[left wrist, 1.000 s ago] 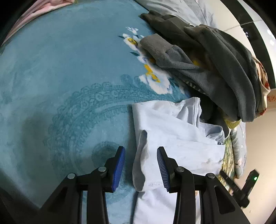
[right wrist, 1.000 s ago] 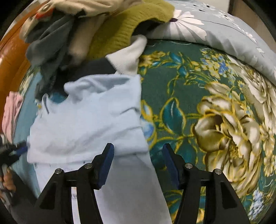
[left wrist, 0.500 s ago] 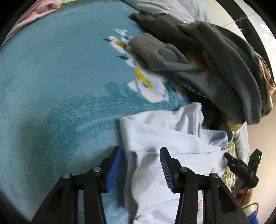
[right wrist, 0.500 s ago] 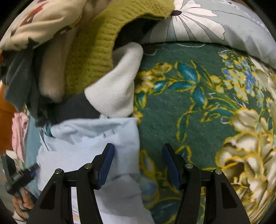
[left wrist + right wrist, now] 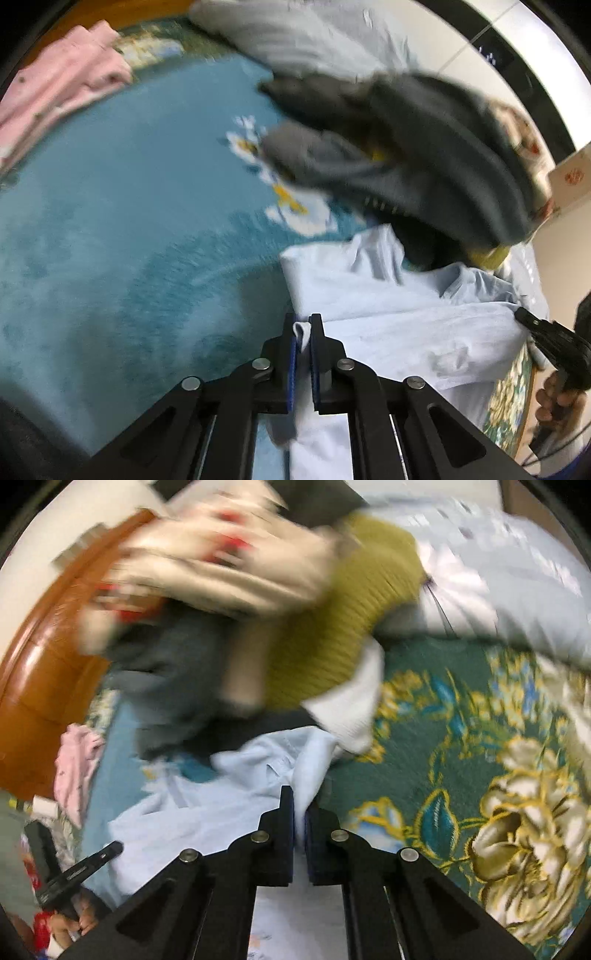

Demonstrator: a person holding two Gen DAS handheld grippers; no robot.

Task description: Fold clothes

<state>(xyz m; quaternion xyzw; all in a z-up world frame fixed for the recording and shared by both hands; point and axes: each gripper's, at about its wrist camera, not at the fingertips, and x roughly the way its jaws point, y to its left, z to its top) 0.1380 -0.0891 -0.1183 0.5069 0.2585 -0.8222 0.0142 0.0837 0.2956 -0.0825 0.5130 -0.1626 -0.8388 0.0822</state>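
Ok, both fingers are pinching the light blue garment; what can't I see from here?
- Left wrist: light blue garment, its lower end hidden under the left gripper.
- Right wrist: clothes pile motion-blurred; separate items unclear.
- Right wrist: garment's near end cut off behind the right gripper.

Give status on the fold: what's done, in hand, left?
Done: nothing clearly; a pink garment lies apart at the bed's edge, fold unclear. In hand: left gripper and right gripper each shut on an edge of the pale blue cotton shirt. Left: folding it, then the heaped pile of grey, mustard and cream clothes.
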